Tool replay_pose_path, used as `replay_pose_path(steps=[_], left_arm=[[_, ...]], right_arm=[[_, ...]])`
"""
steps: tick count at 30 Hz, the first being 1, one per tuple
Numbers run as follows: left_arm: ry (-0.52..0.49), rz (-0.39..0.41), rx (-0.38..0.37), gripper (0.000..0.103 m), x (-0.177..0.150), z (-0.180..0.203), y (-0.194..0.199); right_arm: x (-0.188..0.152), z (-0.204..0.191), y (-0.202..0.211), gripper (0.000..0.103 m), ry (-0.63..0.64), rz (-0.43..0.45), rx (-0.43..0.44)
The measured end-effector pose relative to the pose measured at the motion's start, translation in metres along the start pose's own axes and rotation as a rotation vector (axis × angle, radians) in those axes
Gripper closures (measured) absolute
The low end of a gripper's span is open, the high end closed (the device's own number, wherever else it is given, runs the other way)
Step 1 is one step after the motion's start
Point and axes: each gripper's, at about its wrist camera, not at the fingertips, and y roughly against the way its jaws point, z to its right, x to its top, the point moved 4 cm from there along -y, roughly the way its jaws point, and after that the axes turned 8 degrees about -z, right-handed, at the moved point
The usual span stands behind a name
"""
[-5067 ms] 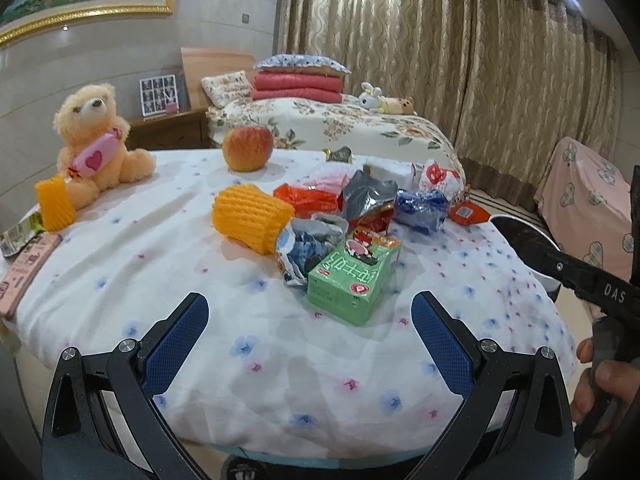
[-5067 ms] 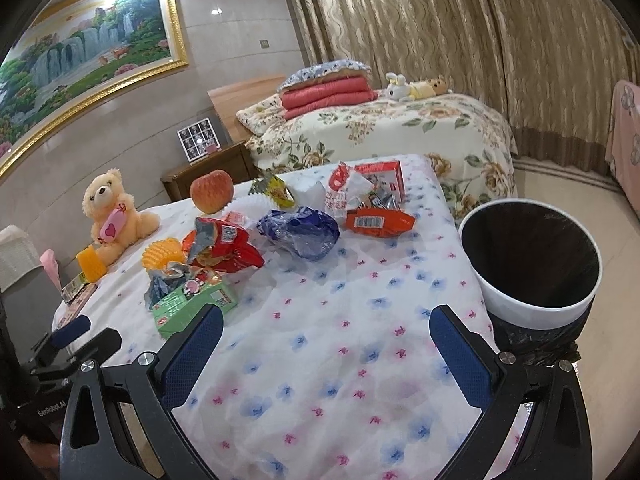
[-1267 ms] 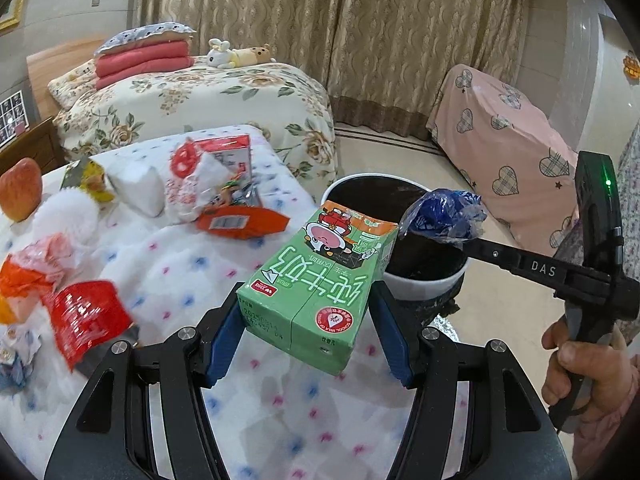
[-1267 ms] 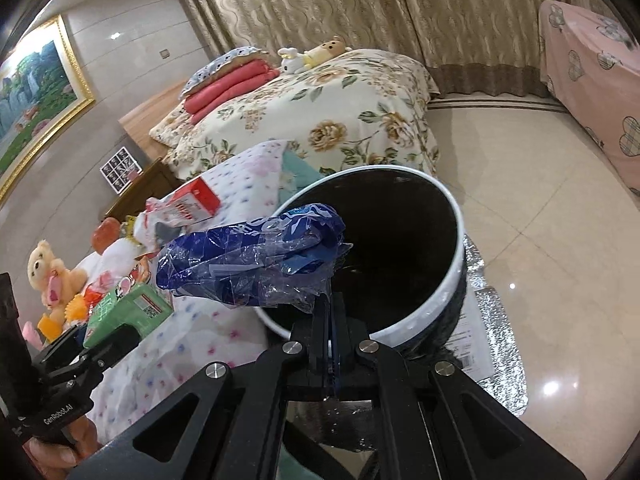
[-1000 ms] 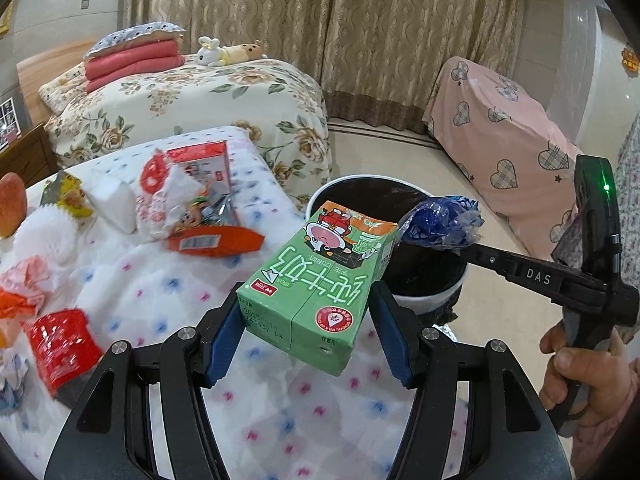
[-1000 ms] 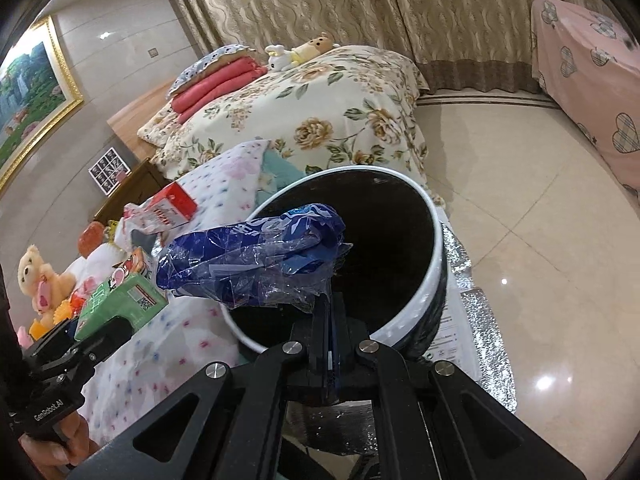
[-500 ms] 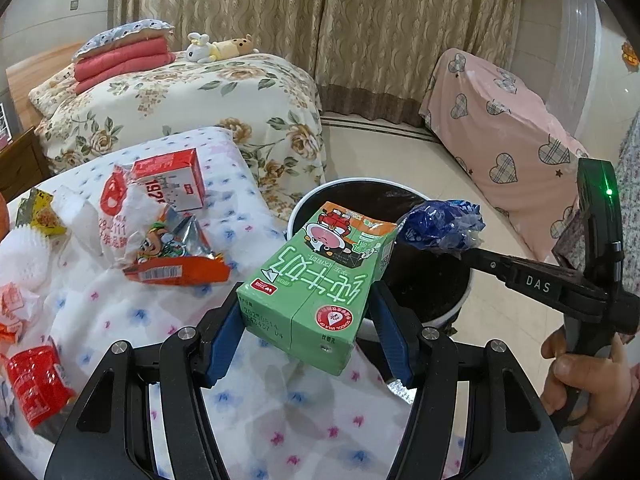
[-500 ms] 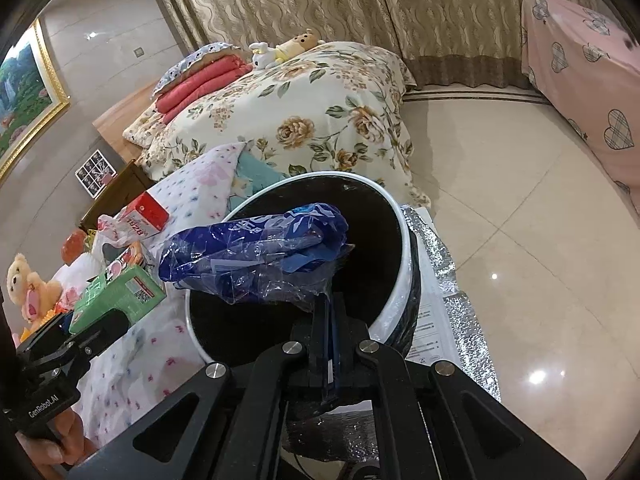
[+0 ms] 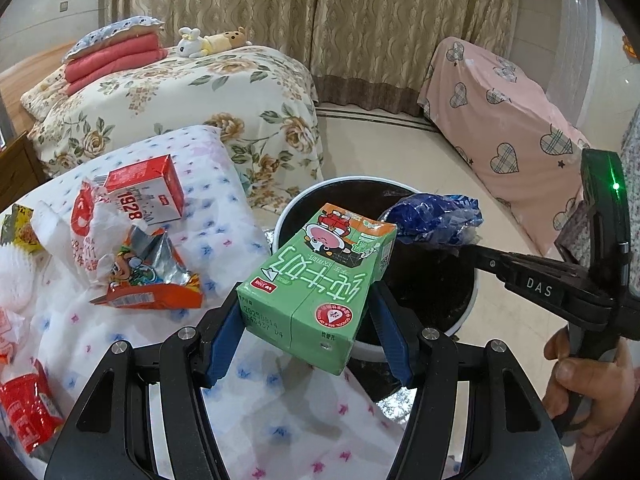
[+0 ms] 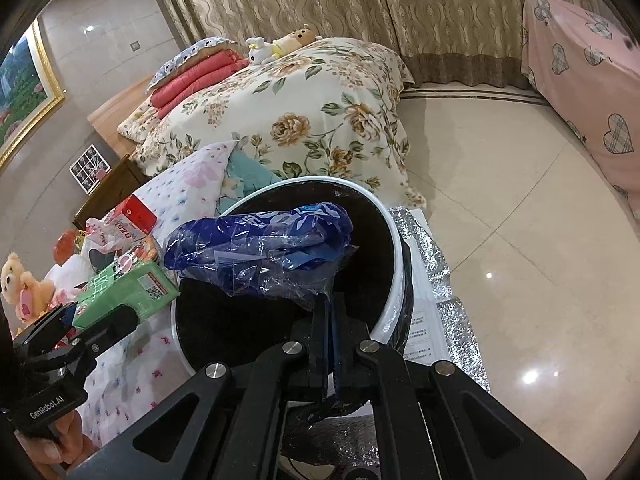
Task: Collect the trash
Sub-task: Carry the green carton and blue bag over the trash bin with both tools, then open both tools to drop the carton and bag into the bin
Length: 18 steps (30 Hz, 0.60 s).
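My left gripper (image 9: 308,334) is shut on a green milk carton (image 9: 320,284) and holds it at the near rim of the black, white-rimmed trash bin (image 9: 468,312). My right gripper (image 10: 331,312) is shut on a crumpled blue plastic wrapper (image 10: 260,252) and holds it over the open bin (image 10: 394,240). In the left wrist view the wrapper (image 9: 434,218) hangs above the bin's right side. In the right wrist view the carton (image 10: 128,292) is at the bin's left edge.
On the flowered tablecloth (image 9: 208,184) lie a red carton (image 9: 144,192), an orange snack bag (image 9: 148,276), a white bag and a red packet (image 9: 24,412). A floral bed (image 10: 288,120) stands behind, a pink-covered piece (image 9: 508,128) at right. Silver foil (image 10: 436,280) lies by the bin.
Both grippers have moved closer to the bin with their loads. The wrapper now hangs over the opening and the carton reaches the rim. Five seconds ago both were open and empty.
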Motion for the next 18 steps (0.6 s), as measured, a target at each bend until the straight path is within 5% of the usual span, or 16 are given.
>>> replay_pose_path(steps=[10,11,12,13,18], left_arm=[[0.016,-0.018,-0.014,0.034,0.004,0.001,-0.005],[0.018,-0.016,-0.011,0.029,0.004,0.001,-0.004],[0.022,-0.012,-0.008,0.028,0.003,0.0,-0.002],[0.025,-0.005,-0.011,0.028,0.003,-0.001,0.0],[0.054,0.007,-0.012,0.027,-0.01,-0.011,0.013]], right_arm=[[0.004,0.005,-0.002,0.091,-0.02,-0.014,-0.011],[0.005,0.005,-0.002,0.081,-0.025,-0.011,-0.012],[0.005,0.006,-0.001,0.06,-0.03,-0.008,-0.012],[0.005,0.005,0.002,0.052,-0.033,0.001,-0.006],[0.0,-0.004,0.011,0.038,-0.038,0.027,0.019]])
